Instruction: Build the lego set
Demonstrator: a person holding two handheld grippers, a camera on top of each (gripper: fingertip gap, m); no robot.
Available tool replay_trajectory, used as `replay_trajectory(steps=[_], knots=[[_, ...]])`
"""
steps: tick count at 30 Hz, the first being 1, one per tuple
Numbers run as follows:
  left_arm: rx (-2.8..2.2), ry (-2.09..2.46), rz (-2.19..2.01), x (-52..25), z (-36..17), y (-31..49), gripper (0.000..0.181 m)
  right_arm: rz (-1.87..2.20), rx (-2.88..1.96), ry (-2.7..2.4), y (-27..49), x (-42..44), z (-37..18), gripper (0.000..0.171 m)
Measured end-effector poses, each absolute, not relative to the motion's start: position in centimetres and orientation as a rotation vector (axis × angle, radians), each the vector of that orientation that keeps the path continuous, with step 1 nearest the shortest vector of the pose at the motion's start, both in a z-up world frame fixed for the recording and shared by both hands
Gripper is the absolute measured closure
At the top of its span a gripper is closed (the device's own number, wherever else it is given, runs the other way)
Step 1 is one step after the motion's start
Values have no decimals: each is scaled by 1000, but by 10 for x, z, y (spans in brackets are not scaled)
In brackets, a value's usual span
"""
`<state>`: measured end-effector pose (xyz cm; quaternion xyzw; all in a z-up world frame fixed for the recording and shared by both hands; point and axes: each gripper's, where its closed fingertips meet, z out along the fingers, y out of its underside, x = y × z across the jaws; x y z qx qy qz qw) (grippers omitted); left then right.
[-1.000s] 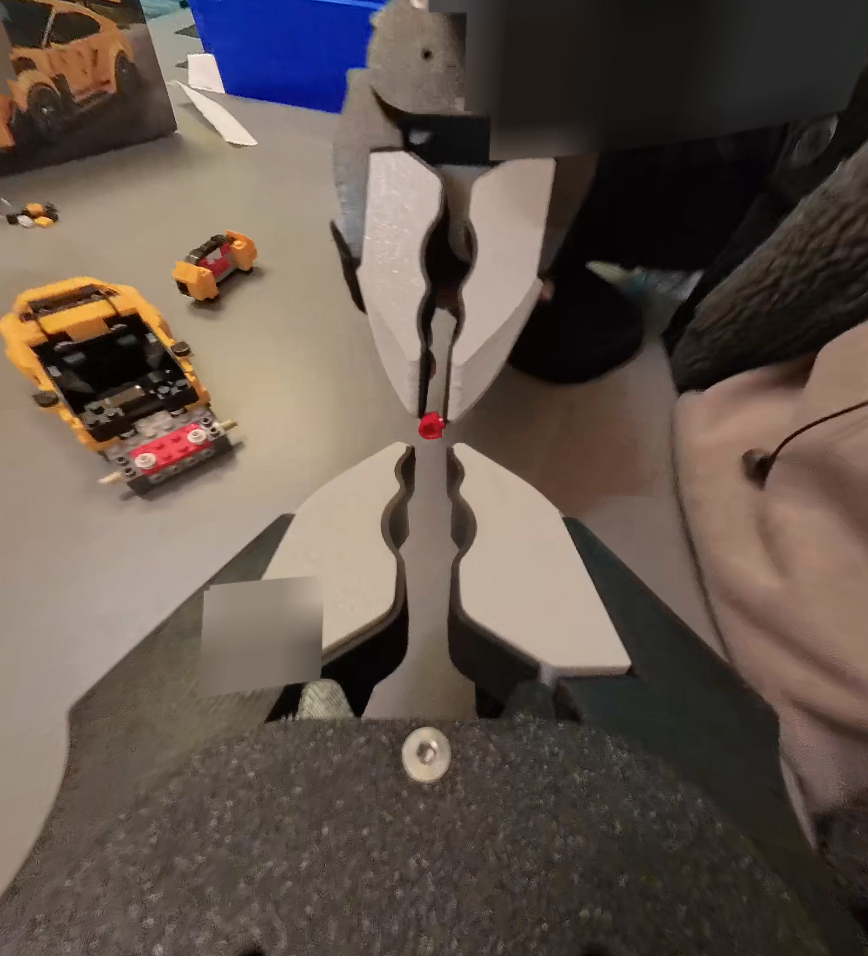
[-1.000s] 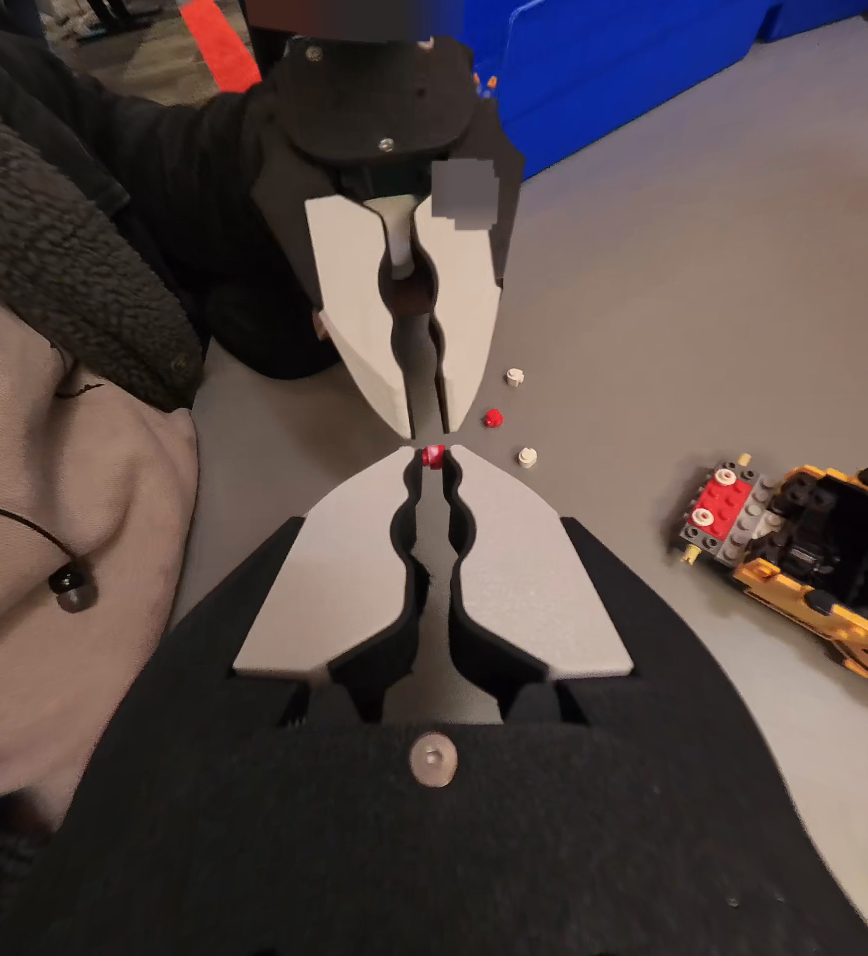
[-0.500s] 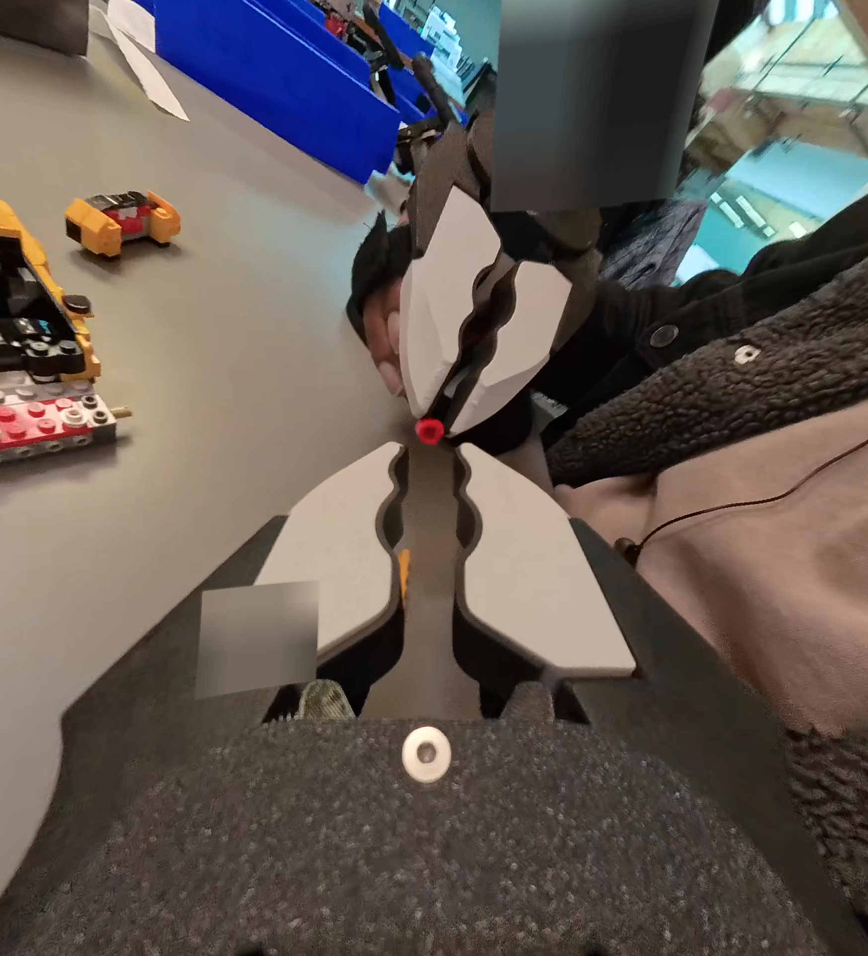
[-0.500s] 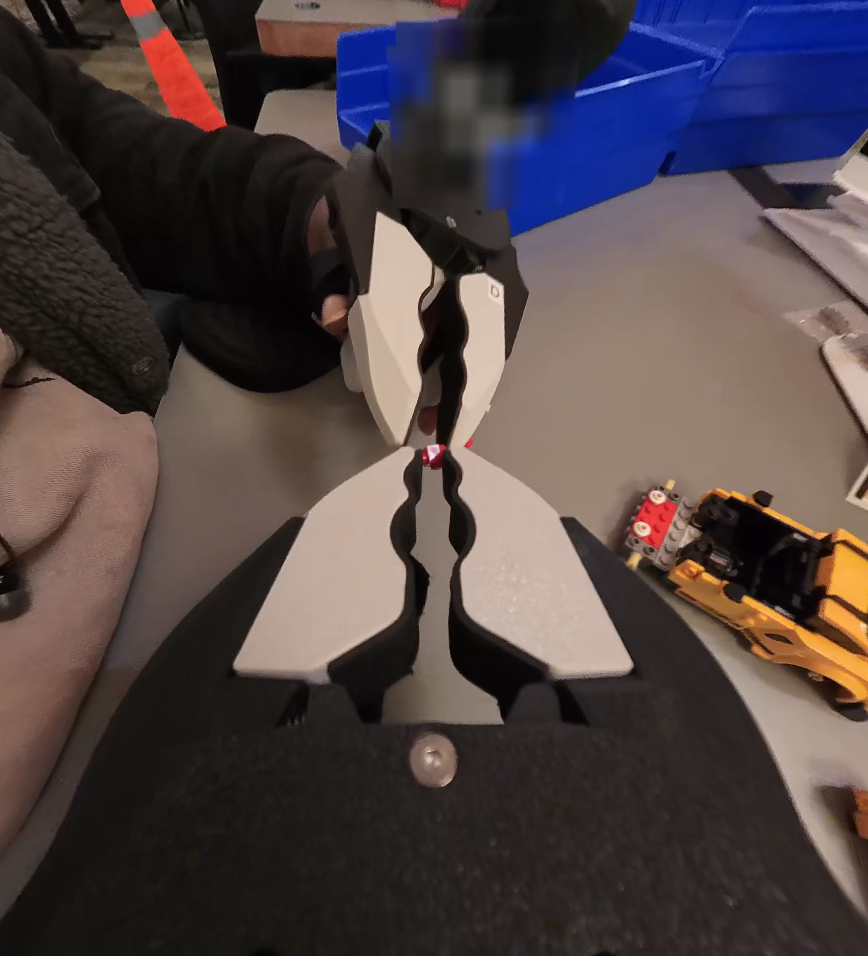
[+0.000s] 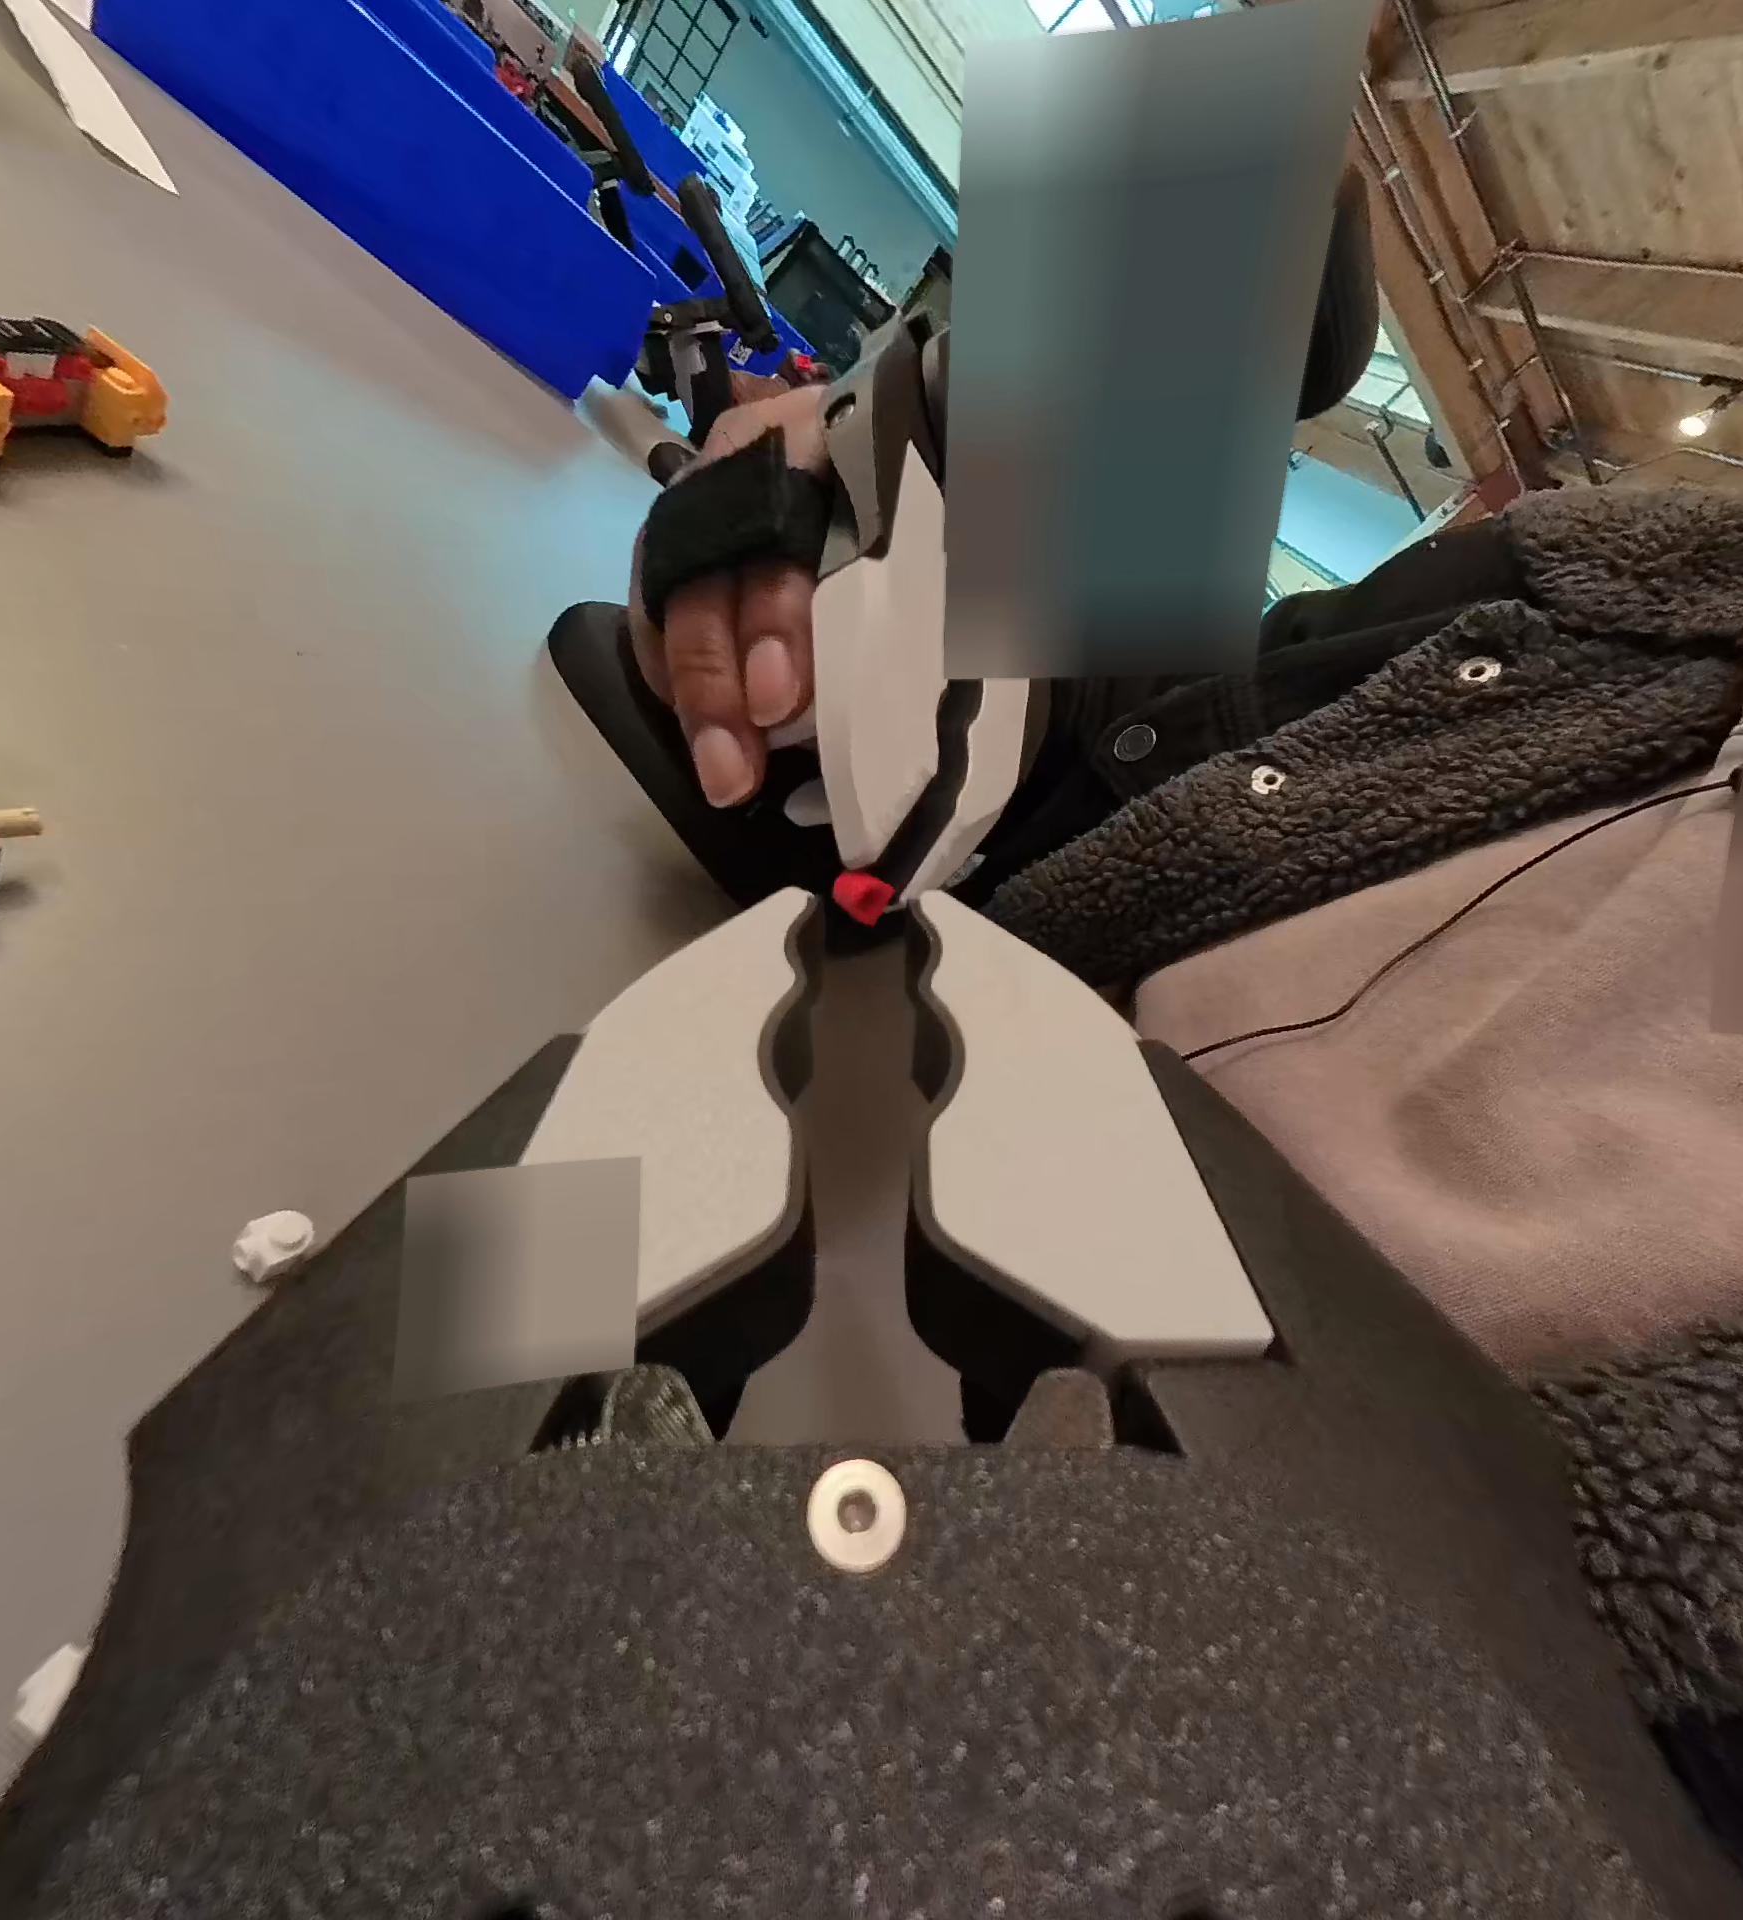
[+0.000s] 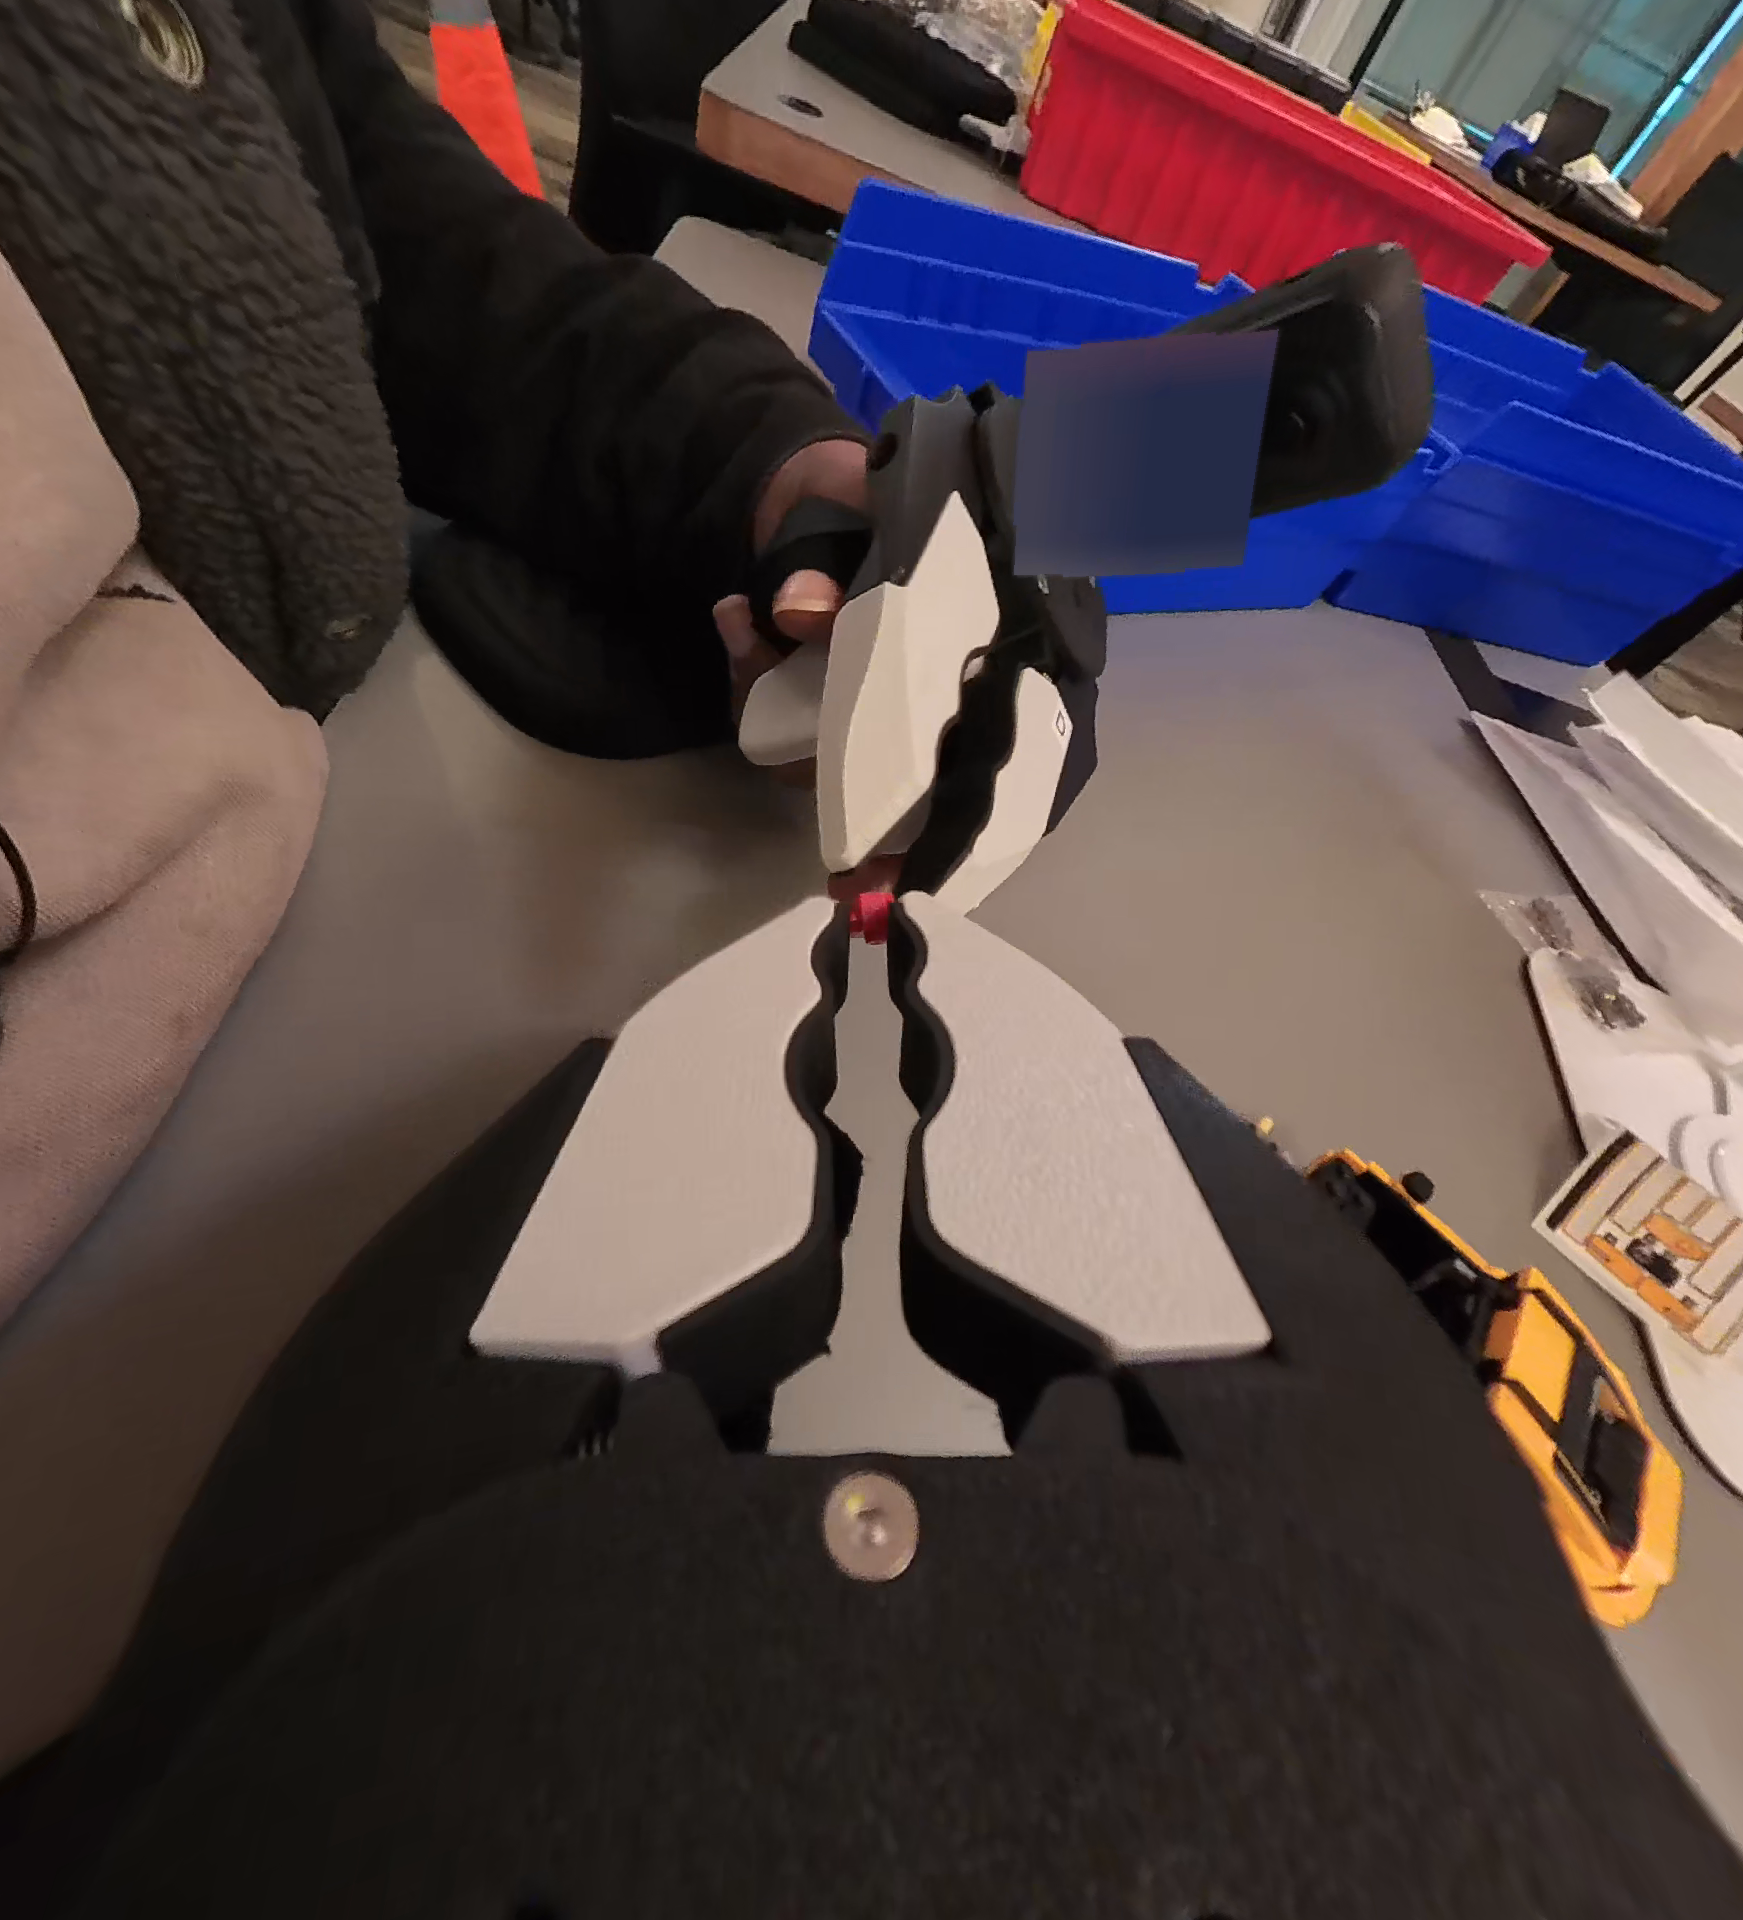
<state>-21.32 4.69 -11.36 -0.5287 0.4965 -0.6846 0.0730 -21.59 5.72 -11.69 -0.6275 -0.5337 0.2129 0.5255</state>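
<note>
While both tools were low over the counter [image 5: 275, 727] a second ago, they have since tilted up, so the room now fills the upper frame. At centre of the right wrist view, the right hand-held gripper [image 6: 872, 920] is pinched narrow on a tiny red stud piece [image 6: 869, 918]. The left hand-held gripper [image 5: 862, 909] faces it tip to tip, its fingers slightly parted with nothing held. The stud likely gets handed across or re-seated before fitting. The orange car body [image 6: 1532, 1382] waits at lower right, a loose white stud [image 5: 272, 1242] at lower left of the left wrist view.
</note>
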Motion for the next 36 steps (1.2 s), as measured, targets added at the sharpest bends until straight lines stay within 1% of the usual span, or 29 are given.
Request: replay_trajectory(steps=[10,13,20,23,27,34,36], knots=[[-1730,1479,-2058,-213,-127,50,171,313,-1547,-1436,58,-221,-129,166],[-1688,1444,-2168,-216,-119,50,172,353,-1539,-1385,57,-224,-120,166],[-1411,1327,-2441,-231,-82,52,172,589,-1493,-1167,53,-228,-89,162],[-1355,1343,-2442,-233,-78,50,172,672,-1465,-1114,49,-233,-81,161],[-1305,1372,-2409,-234,-77,46,172,681,-1461,-1114,51,-239,-81,161],[-1302,1384,-2372,-234,-78,46,172,623,-1455,-1139,53,-243,-81,162],[-1338,1414,-2288,-231,-83,49,172,583,-1487,-1155,55,-242,-85,162]])
